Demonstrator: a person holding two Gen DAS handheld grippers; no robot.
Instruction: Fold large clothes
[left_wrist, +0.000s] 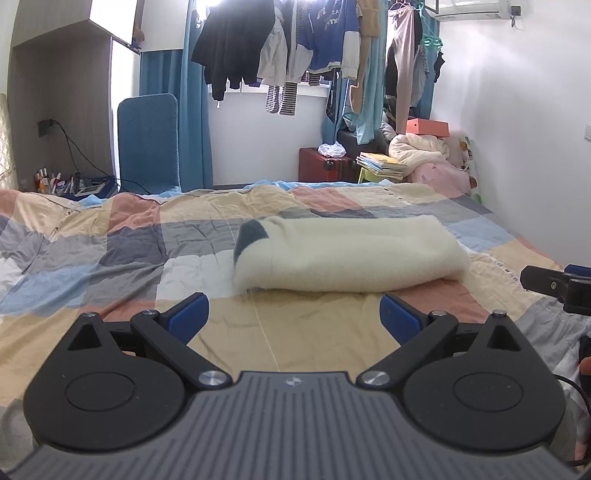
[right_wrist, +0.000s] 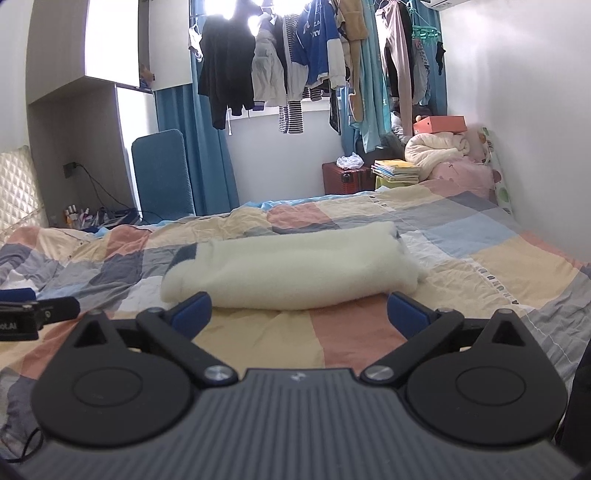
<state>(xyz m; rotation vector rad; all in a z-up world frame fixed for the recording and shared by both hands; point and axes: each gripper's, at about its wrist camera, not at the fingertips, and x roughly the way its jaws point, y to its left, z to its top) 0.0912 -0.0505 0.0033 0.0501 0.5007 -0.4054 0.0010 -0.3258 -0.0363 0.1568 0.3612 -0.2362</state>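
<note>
- Left wrist view: the cream fleece garment lay folded into a thick bundle on the checked bed cover, just ahead of the left gripper. Its jaws stood wide apart with nothing between them, clear of the cloth.
- Right wrist view: the same bundle sat just beyond the right gripper, whose jaws were spread fully and held nothing. The folding looked finished; at most a tidy-up or another garment seemed left.

White walls, blown-out window behind hanging clothes, blue curtains, checked patchwork bedspread, probably a red suitcase.
</note>
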